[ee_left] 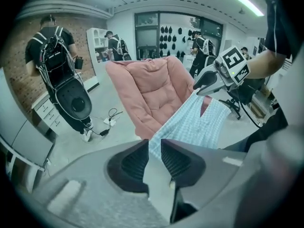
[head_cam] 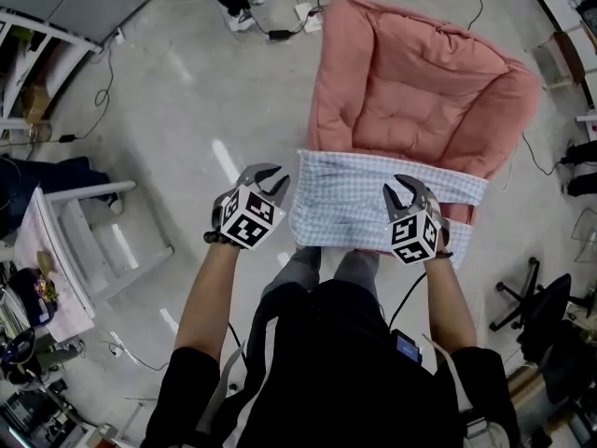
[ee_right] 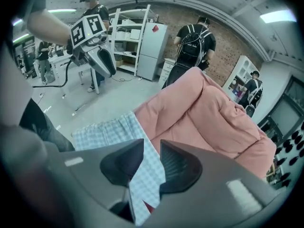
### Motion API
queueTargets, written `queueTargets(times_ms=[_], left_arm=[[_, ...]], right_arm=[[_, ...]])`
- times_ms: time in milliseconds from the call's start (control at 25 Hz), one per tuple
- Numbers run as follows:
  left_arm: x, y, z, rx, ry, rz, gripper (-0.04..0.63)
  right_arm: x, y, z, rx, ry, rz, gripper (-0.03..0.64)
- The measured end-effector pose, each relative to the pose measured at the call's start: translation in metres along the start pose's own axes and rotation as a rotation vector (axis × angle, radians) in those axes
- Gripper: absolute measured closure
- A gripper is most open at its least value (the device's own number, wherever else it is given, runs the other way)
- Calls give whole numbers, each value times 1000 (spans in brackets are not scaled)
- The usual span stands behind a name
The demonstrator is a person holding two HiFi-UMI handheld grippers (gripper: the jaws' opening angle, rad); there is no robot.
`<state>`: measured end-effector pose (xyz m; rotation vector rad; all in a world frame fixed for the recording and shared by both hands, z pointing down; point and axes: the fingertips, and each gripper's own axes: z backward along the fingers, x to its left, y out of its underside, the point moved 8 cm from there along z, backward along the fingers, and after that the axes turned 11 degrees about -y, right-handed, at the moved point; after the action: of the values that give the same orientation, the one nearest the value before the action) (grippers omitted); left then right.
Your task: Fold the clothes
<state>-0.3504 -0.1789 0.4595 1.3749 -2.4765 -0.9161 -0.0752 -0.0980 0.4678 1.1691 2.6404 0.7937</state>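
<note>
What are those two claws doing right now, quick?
Left gripper: closed, holding one end of the checked garment.
Right gripper: closed, holding the other end of the same garment.

The left forearm (head_cam: 210,292) and right forearm (head_cam: 454,297) reach forward from the torso, side by side and apart. The left hand-held gripper (head_cam: 270,177) tilts steeply down, its jaws nearly together and pinching one end of the checked cloth (head_cam: 354,203). The right hand-held gripper (head_cam: 408,190) tilts alike, its jaws clamped on the cloth's other end.
</note>
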Motion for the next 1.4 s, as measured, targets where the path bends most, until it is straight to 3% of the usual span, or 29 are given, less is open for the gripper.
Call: queueTargets(times_ms=[360,560,840,1000,1200,1280,1400], left_arm=[[6,21,-89,9,101,-111,495],[7,39,-145,53,182,-250,453],[3,52,-200,111,387,-424,397],[4,49,-217,146,459,-456,393],[-5,46,-237,188,531,-460,395],[-7,45,-240,205,564,-462,428],[-7,44,-236,213,581,-470,546]], right_arm=[[2,14,-49,51,13,-89,506],[-6,31,-69,52,1,-64,506],[11,63,-83,71,-52,-108,506],[20,77,-84,106,-84,-123,506],[5,92,-87,134,-64,-127,506],[-5,95,-93,143,-50,-112,505],[-22,95,-102,163,-27,-49,502]])
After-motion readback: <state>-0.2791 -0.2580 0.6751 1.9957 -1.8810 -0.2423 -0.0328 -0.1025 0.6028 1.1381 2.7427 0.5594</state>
